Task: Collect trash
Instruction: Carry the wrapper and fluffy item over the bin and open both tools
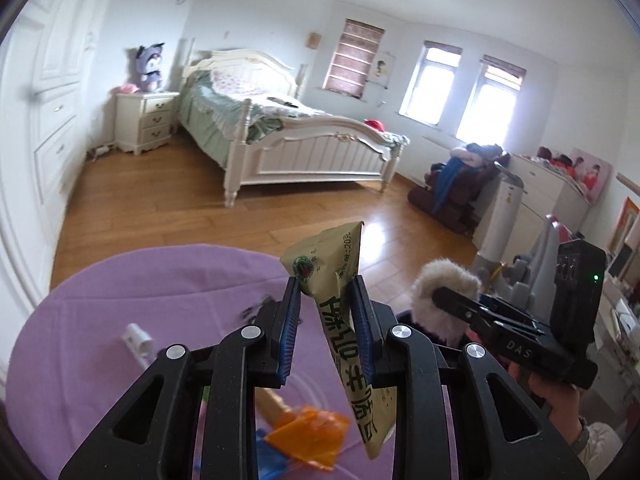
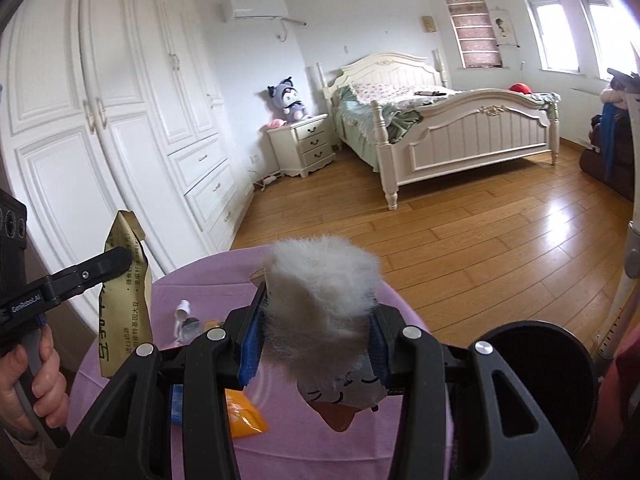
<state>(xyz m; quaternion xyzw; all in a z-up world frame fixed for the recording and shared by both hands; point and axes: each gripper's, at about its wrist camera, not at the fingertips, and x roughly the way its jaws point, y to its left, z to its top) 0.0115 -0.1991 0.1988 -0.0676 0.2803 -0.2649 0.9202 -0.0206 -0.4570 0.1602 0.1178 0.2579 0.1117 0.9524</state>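
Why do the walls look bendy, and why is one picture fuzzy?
Both views use fisheye lenses, so the wardrobe curves near the edges. The left wrist view is smeared by motion, blurring the plush toy; its windows glare white. The right wrist view is sharper, with shine on the floor.

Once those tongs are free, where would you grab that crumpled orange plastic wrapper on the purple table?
Probably from above, at the near edge of the crumpled orange plastic wrapper. It lies almost flat on the purple tablecloth, but its creases rise slightly, giving the right tongs an edge to pinch.
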